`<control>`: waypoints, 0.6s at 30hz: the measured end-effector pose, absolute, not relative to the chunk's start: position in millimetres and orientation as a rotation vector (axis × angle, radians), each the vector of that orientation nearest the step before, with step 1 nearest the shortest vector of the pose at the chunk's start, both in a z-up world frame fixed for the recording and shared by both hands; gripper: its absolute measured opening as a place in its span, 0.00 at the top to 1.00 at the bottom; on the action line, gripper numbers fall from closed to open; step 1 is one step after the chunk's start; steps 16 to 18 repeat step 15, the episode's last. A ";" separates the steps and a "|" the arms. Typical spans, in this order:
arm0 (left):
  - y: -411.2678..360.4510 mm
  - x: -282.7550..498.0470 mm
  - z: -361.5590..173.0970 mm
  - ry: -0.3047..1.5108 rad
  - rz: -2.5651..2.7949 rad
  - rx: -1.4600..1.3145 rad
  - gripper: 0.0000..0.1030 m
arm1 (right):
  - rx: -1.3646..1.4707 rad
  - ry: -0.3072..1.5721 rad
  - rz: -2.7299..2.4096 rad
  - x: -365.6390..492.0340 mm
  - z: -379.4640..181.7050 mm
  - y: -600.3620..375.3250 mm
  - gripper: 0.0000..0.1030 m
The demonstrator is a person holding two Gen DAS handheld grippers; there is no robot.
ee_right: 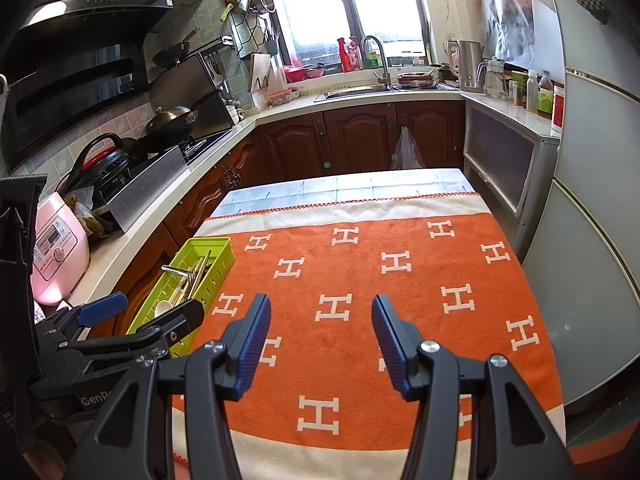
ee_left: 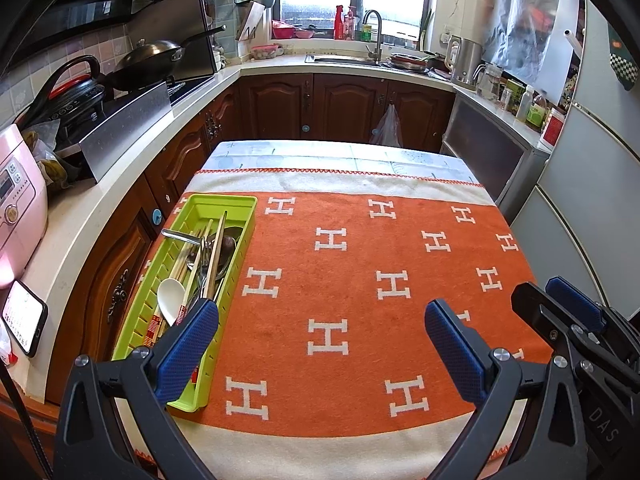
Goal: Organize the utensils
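I have both tongs hovering above the tabletop (ee_right: 400,208), which is draped in an orange blanket (ee_left: 360,320) patterned with white H shapes. My left tongs (ee_left: 320,332) are spread wide and hold nothing; my right tongs (ee_right: 320,328) are likewise parted and empty, over bare blanket near the middle.

The utensils all sit in the green slotted tray (ee_left: 240,204) along the left edge of the blanket, close to the kitchen counter. In it I can make out a white ceramic spoon (ee_left: 170,300), wooden chopsticks (ee_left: 216,252), a metal fork (ee_left: 205,256) and a dark spoon bowl (ee_left: 229,245), all running lengthwise along the tray, which keeps the long handles inside its walls. One steel handle (ee_left: 176,234) pokes out over the left rim. The pieces overlap in a loose bundle, and I cannot tell whether the tray has inner dividers.

No utensil lies on the blanket in either view. In my judgement this fits two readings: everything has been gathered into the tray and the job is at its end, or the bundle is waiting to be sorted out. My left tongs sit just beside the tray's near end, well placed for either.
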State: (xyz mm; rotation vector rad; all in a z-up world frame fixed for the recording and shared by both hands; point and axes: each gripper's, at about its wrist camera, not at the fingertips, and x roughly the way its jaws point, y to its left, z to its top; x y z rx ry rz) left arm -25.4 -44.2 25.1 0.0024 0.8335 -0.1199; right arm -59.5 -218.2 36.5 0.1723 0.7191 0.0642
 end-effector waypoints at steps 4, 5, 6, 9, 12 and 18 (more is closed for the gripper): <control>-43.0 -25.6 25.2 0.835 -0.119 0.004 0.01 | 0.174 0.721 0.064 -59.8 35.8 -216.7 0.49; -42.6 -25.7 24.9 0.837 -0.120 0.003 0.01 | 0.174 0.722 0.063 -59.8 35.9 -216.9 0.49; -41.7 -25.0 24.8 0.839 -0.122 0.001 0.01 | 0.174 0.723 0.063 -60.4 35.1 -215.1 0.49; -38.1 -25.2 23.5 0.846 -0.121 -0.001 0.01 | 0.174 0.724 0.062 -60.3 34.9 -214.8 0.49; -37.6 -24.5 23.2 0.846 -0.121 0.001 0.01 | 0.177 0.725 0.063 -61.4 33.2 -212.6 0.49; -37.4 -24.2 22.9 0.849 -0.122 -0.001 0.01 | 0.175 0.725 0.062 -60.3 33.9 -214.3 0.49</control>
